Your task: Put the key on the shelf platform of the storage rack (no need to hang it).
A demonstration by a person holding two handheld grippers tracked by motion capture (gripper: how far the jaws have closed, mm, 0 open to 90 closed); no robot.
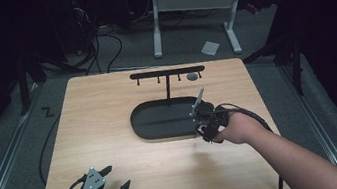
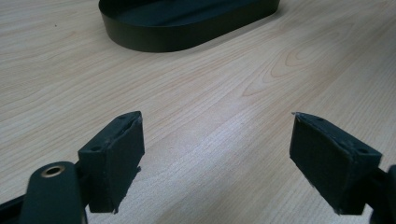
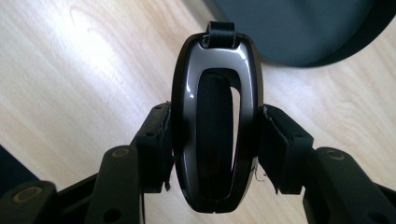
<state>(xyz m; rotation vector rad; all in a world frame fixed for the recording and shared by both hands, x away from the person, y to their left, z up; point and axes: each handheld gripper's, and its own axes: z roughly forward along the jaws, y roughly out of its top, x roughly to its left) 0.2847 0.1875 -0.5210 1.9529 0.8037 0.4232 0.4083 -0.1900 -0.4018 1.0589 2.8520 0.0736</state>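
Note:
A glossy grey and black oval key fob with a short black strap loop at its top stands upright between the pads of my right gripper, which is shut on its two sides. This gripper hovers by the right end of a black oval tray. From the tray rises a thin black T-shaped rack with small hooks. A small grey round thing hangs near the rack's right end. My left gripper rests near the table's front left edge, open with nothing between its jaws.
The light wooden table has bare room left of the tray and in front of it. The tray's dark wall lies ahead of the left gripper and its rim just beyond the fob. Cables and a desk frame stand on the floor behind.

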